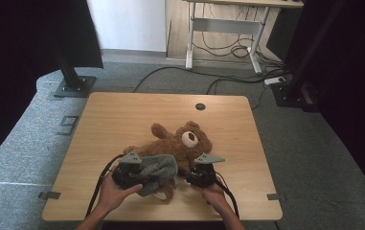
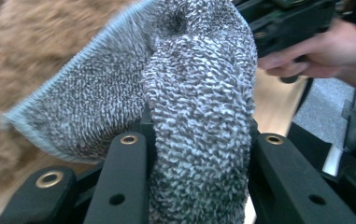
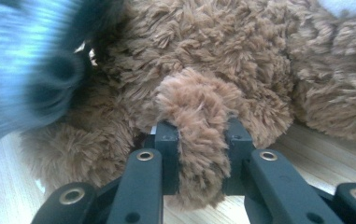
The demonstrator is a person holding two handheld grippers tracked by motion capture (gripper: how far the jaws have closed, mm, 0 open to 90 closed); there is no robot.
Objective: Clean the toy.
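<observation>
**Inspector:** Step in hand: dressing or covering the teddy bear (image 1: 180,143), which is lying on its back near the front middle of the worktop (image 1: 122,115). The left gripper (image 1: 128,173) is clamping a bunched fold of the grey knitted cloth (image 2: 199,107) over the bear's lower body.

**Clerk:** And the right gripper (image 1: 200,176)?

**Inspector:** Pinching a brown plush limb (image 3: 201,135) between its jaws. The next move, in my judgement, is calling for steadying that limb while drawing the cloth over it.

**Clerk:** Condition?

**Inspector:** Fur fluffy and brown, muzzle pale; cloth nubbly, light-blue edged.
</observation>
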